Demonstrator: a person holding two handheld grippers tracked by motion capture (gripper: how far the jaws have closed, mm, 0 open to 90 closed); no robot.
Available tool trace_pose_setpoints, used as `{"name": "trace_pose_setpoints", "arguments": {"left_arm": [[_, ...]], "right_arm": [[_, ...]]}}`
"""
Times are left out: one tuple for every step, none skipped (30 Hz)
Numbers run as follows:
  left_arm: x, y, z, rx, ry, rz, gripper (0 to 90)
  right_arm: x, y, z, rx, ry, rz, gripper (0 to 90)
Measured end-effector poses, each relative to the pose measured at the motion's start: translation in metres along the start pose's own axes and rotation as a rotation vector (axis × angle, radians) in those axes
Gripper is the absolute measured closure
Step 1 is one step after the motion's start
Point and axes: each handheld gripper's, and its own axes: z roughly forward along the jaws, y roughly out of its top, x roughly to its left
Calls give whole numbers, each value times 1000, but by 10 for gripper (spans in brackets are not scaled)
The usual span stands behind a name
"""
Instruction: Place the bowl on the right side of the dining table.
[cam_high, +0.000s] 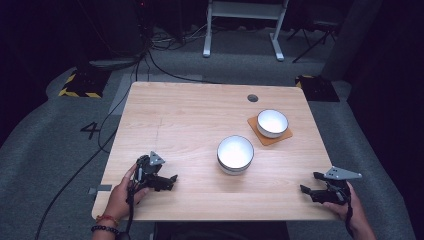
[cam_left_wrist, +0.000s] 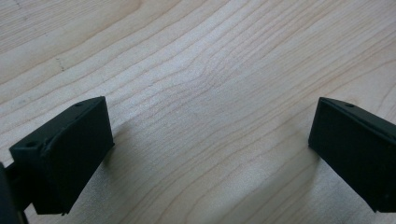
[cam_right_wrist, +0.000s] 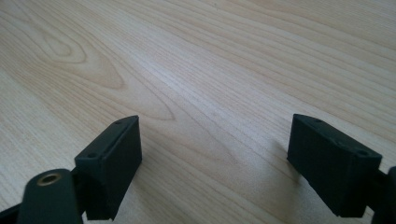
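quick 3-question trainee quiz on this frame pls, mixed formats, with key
1. True or false: the far bowl sits on an orange coaster.
2. The near bowl is: A) held by the left hand-held gripper; B) standing free on the table; C) stacked in the far bowl.
3. Fill in: the jaws of the right hand-held gripper are ____ with bare wood between them.

Key: 1 true; 2 B; 3 open

light wooden counter with a round dark grommet hole near the far edge. beyond, grey carpet, black cables trailing, white desk legs, yellow-black hazard tape, a floor mark "4".
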Motion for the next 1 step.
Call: {"name": "trace_pose_setpoints", "arguments": {"left_arm": [[0,0,0,-2,-2,-2,0]], "right_arm": [[0,0,0,0,1,-1,176]]}}
